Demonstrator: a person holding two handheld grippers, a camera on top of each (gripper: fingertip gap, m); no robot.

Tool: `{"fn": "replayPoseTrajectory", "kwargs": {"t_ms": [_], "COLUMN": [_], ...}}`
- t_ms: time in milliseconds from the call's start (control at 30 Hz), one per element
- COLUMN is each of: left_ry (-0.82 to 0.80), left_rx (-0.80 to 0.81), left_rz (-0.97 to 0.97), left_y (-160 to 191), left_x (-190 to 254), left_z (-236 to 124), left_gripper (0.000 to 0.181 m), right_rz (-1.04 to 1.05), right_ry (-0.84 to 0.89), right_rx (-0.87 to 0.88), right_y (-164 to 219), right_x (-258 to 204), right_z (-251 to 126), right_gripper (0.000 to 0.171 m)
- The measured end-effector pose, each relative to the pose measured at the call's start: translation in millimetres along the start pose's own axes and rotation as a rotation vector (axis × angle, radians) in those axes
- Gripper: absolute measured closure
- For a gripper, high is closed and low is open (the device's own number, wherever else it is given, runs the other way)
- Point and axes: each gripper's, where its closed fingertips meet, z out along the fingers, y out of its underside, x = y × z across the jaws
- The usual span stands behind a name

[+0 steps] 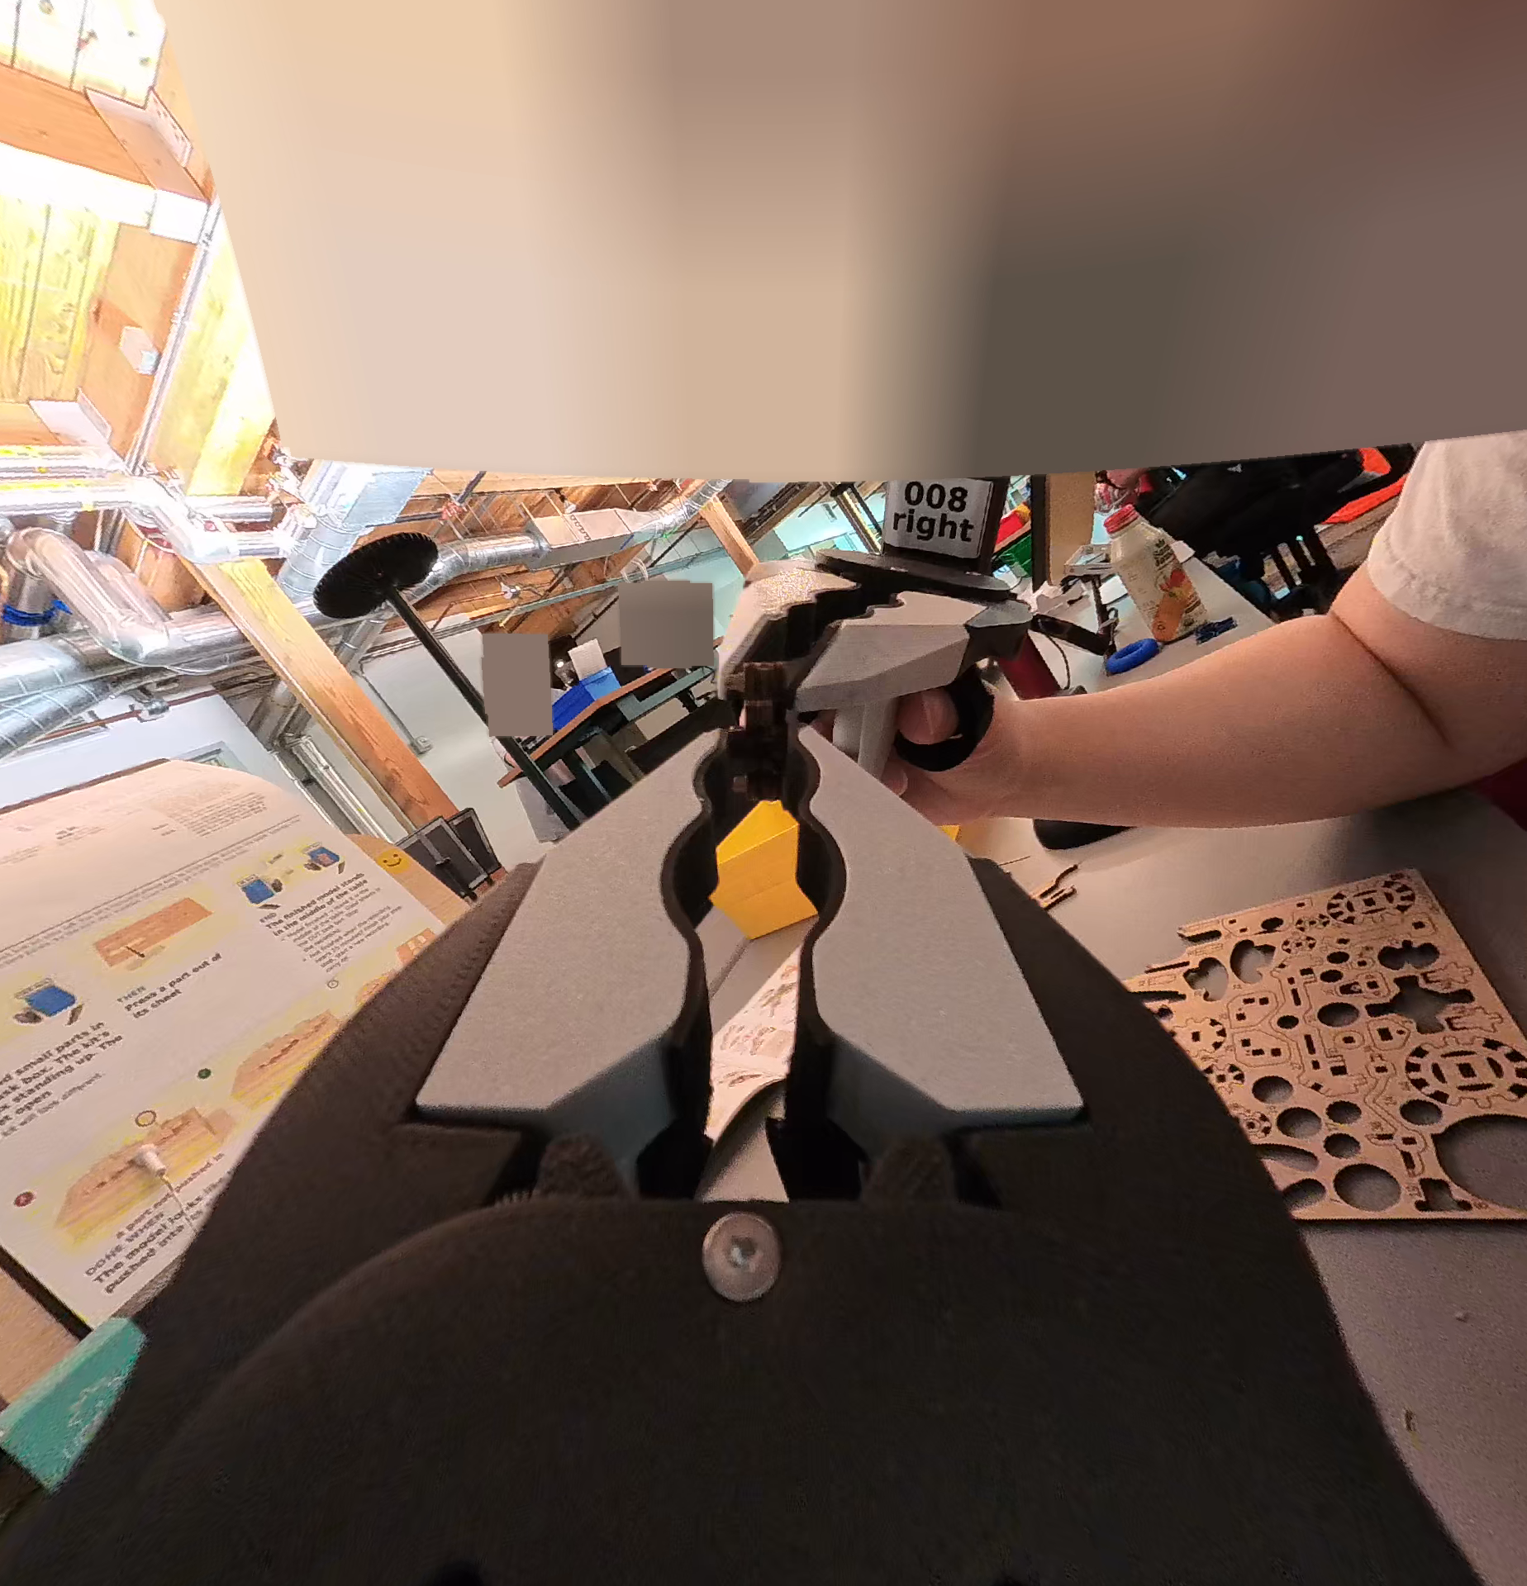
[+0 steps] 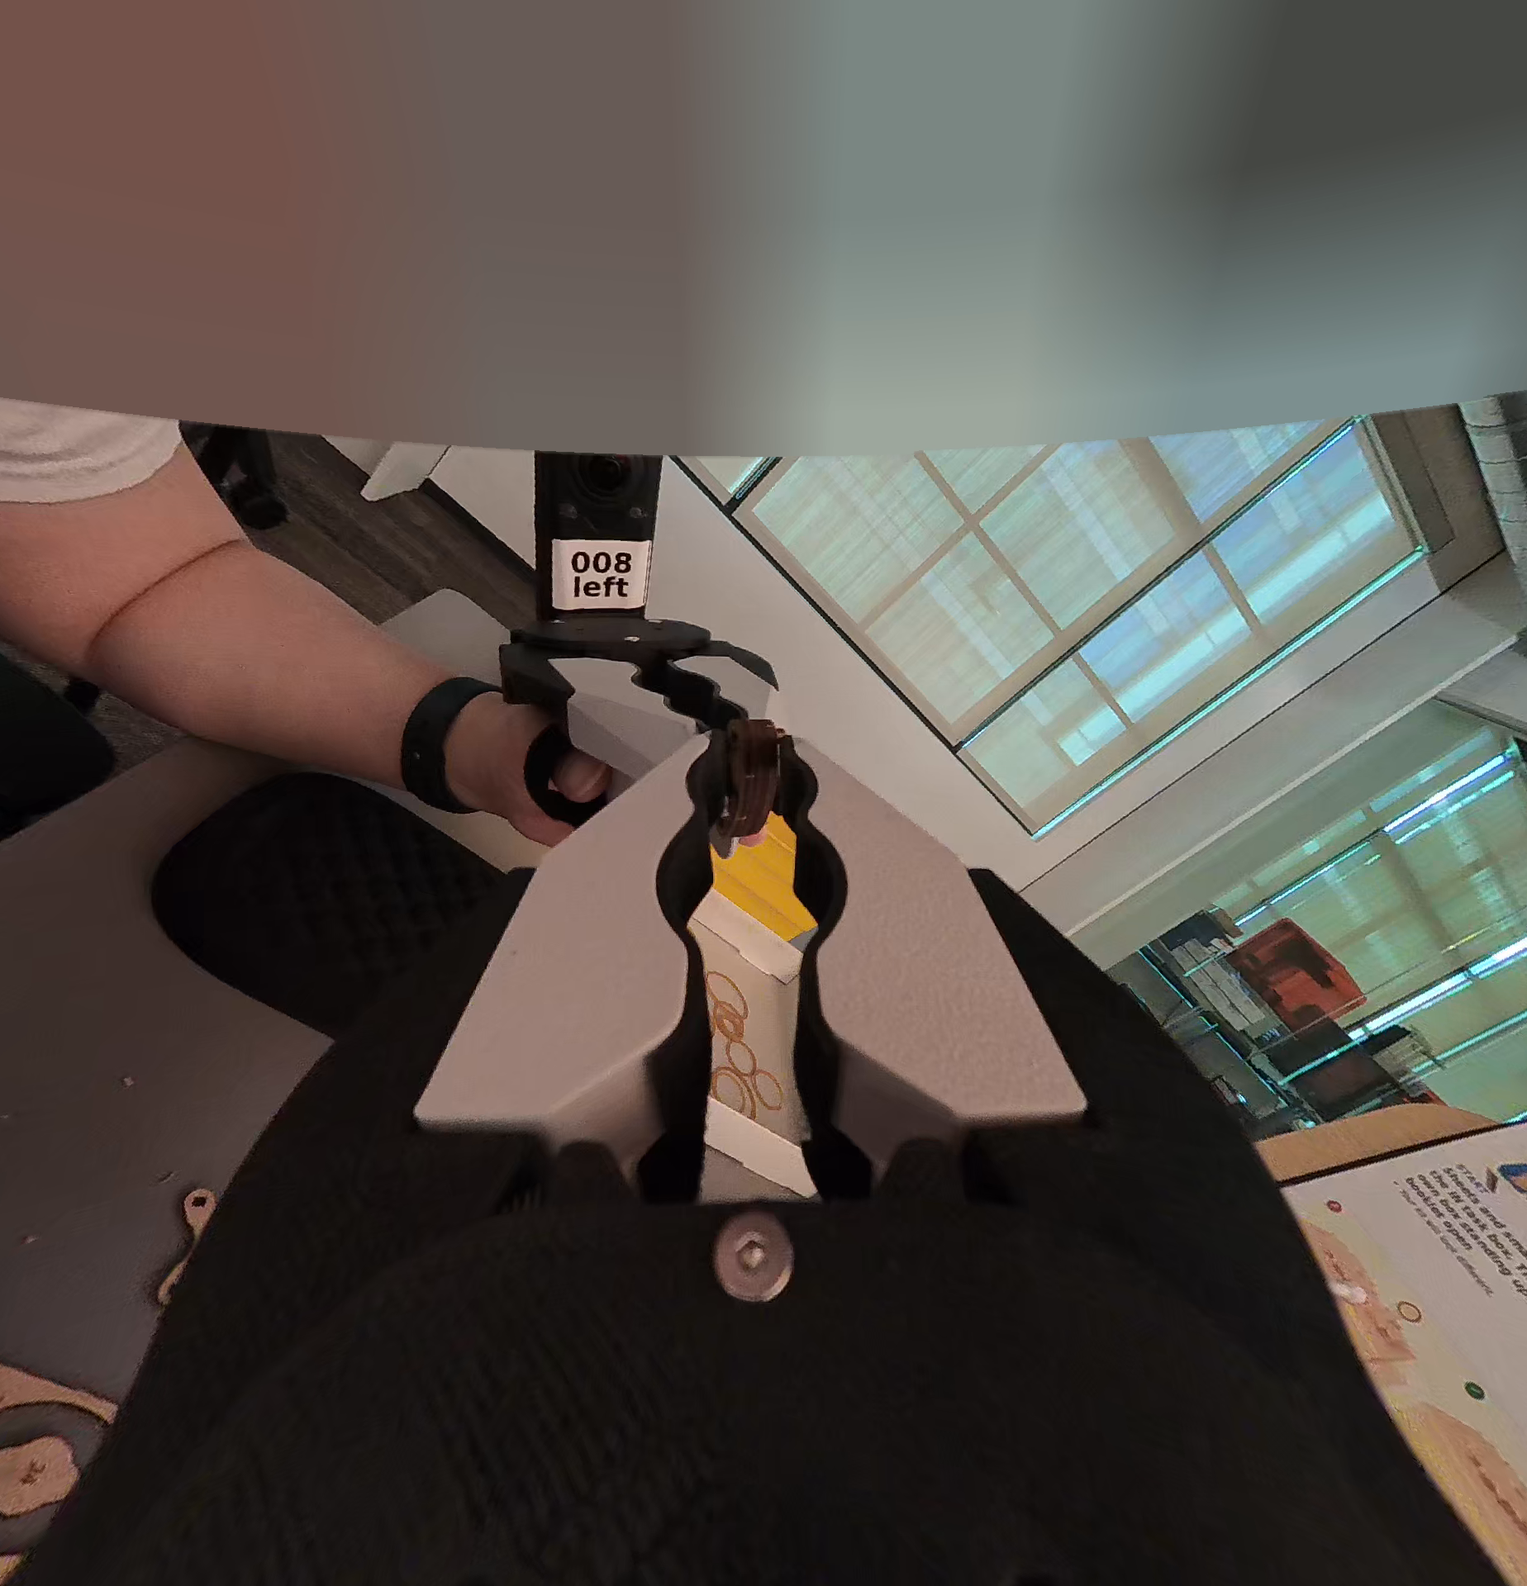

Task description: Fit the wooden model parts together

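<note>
Grey tabletop [image 1: 1258,1339] carries an instruction sheet [image 1: 142,987] left, a yellow box [image 1: 756,875] centre, a punched wooden sheet [image 1: 1344,1038] right. Above the box, the left gripper [image 1: 756,755] and right gripper [image 2: 747,772] meet tip to tip, their fingers pinching the small wooden model [image 2: 747,777] between them.

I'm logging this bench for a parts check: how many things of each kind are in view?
Grippers: 2, left gripper, right gripper
Wooden model assembly: 1
Wooden parts sheet: 1
Yellow box: 1
Instruction sheet: 1
Bottle: 1
Total: 7
</note>
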Motion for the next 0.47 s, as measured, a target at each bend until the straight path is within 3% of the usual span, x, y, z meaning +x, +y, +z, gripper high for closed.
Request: {"fn": "replayPoseTrajectory", "kwargs": {"t_ms": [333,467], "left_ry": [0.028,0.045], "left_rx": [-0.005,0.037], "left_rz": [-0.083,-0.230], "left_y": [1.8,-1.4], "left_x": [-0.4,-3.3], "left_z": [0.3,1.3], "left_gripper": [0.172,0.172], "right_rz": [0.156,0.204], "right_ry": [-0.053,-0.026], "right_rx": [0.028,0.046], "right_y": [2.2,2.0], "right_x": [1.5,6.5], "right_z": [0.4,1.5], "right_gripper": [0.161,0.160]}}
